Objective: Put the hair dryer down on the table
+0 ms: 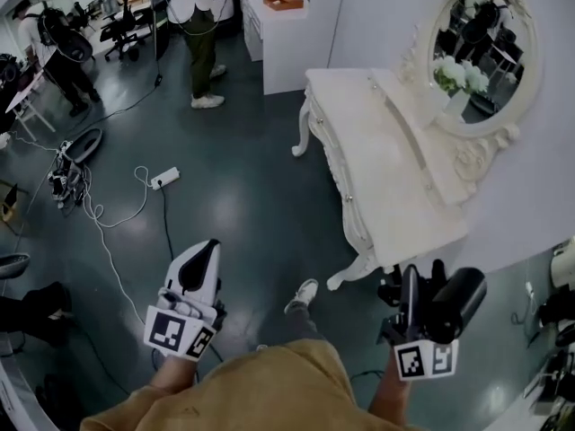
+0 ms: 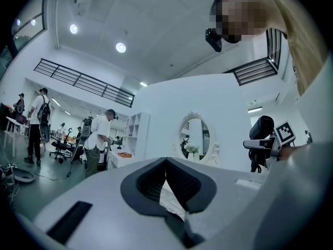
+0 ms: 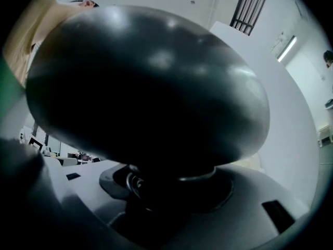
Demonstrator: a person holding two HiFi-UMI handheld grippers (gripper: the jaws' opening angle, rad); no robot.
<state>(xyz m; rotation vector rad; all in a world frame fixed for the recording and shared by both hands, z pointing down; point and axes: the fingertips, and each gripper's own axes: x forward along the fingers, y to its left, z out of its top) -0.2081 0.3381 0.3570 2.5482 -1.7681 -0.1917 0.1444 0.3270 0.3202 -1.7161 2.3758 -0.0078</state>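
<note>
Carry step: right gripper (image 1: pixel 420 323) clamped on the dryer (image 1: pixel 456 303), held aloft at five o'clock just short of the table (image 1: pixel 395 178), left gripper (image 1: pixel 191 281) closed and empty at seven, so next it likely needs carrying toward eleven and lowering gently.

Cables (image 1: pixel 94 215) are trailing over the dark floor (image 1: pixel 252 151); a mirror (image 1: pixel 481 43) is standing on the white table (image 1: pixel 395 178); ceiling lights (image 2: pixel 120 47) are glowing.

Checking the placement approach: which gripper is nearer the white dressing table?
Right. The right gripper, holding the hair dryer, is just off the near end of the dressing table; the left gripper is out over the floor.
</note>
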